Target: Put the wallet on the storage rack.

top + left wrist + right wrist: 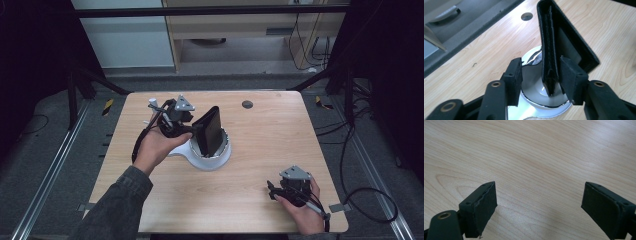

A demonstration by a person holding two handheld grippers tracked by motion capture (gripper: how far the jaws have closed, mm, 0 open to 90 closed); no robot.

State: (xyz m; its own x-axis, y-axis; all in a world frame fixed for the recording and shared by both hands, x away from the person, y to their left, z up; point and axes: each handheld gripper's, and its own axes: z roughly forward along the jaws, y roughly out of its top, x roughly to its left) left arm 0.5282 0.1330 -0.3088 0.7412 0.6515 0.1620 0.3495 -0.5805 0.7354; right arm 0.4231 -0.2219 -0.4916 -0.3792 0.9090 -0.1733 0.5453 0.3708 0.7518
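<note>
A black wallet (pixel 554 50) stands on edge in a white bowl (pixel 212 155) near the middle of the wooden worktop (pixel 260 150), leaning slightly. The left gripper (pixel 541 72) brackets its lower end, fingers (pixel 515 75) partly open: the right finger lies against the wallet, the left one stands clear of it. The right gripper (pixel 539 205) rests in the person's hand near the worktop's front right corner, well apart from the bowl, its fingers wide open over bare wood.
</note>
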